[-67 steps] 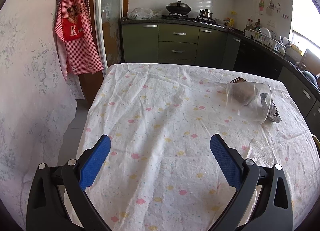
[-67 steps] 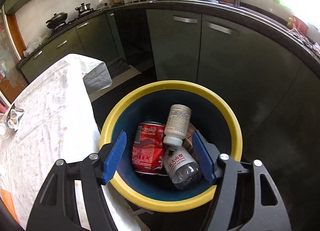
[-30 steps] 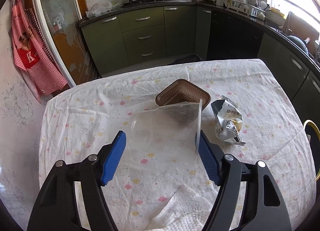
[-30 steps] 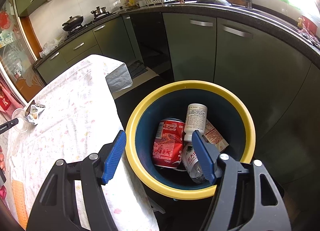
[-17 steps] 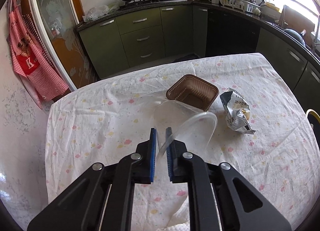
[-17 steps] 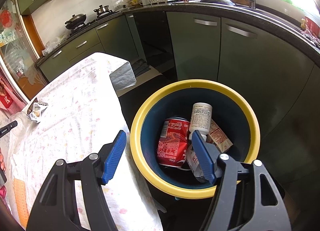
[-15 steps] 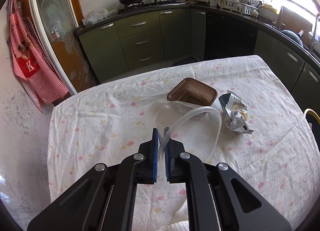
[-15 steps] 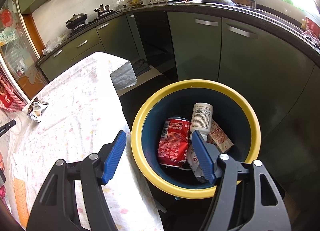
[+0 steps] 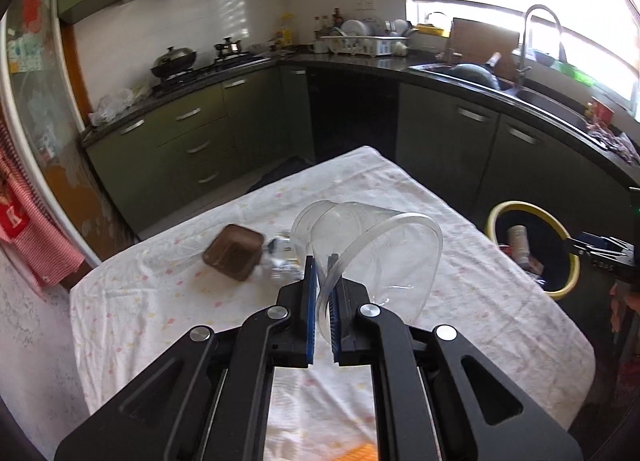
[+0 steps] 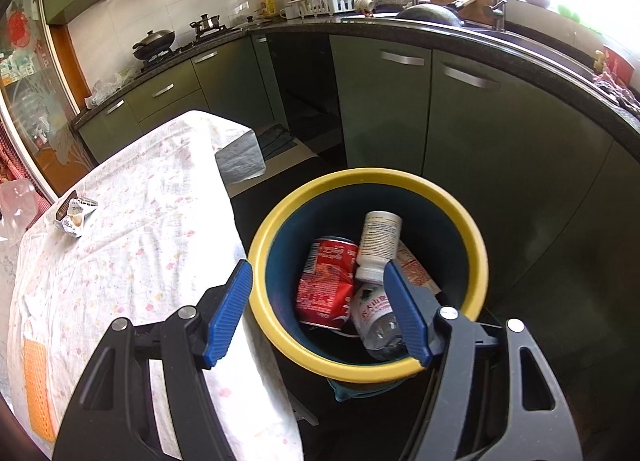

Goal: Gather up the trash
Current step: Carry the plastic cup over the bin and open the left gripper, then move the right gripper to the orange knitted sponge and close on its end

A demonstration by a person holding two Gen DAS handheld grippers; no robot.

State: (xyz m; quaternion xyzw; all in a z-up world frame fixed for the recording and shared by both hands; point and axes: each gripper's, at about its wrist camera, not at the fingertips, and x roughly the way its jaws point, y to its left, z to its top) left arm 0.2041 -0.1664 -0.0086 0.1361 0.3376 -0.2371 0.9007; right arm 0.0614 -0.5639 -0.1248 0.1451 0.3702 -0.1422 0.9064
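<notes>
- Trash in transit: a clear plastic cup [image 9: 360,257] hangs above the cloth-covered worktop [image 9: 500,325], its rim pinched between the blue pads of the left hand-held gripper [image 9: 323,293], jaws drawn nearly together on the thin wall.
- The right hand-held gripper [image 10: 316,313] hovers over the yellow-rimmed bin [image 10: 476,261], jaws standing wide with nothing between them.
- Risk, as judged from the frames: the hold is on a single edge of a light, flexible cup, whose rim already bows out of round; a quick swing toward the bin could let it twist or slip free onto the worktop or the floor.
- A second hazard: the bin sits off the worktop's far corner, below its edge, so a release made too early or too far to one side would likely bounce the cup off the rim.
- The cup itself is transparent and looks empty, lying on its side in the grip with its mouth toward the camera and its base pointing away; the crimped rim shows as a pale loop.
- Left on the worktop behind it are a brown plastic tray [image 9: 234,252] and a crumpled silver wrapper [image 10: 74,217], the two lying close together, both apparently yet to be collected.
- Already in the bin: a red soda can [image 10: 326,281], a white bottle [image 10: 378,245] and a clear labelled bottle [image 10: 376,317].
</notes>
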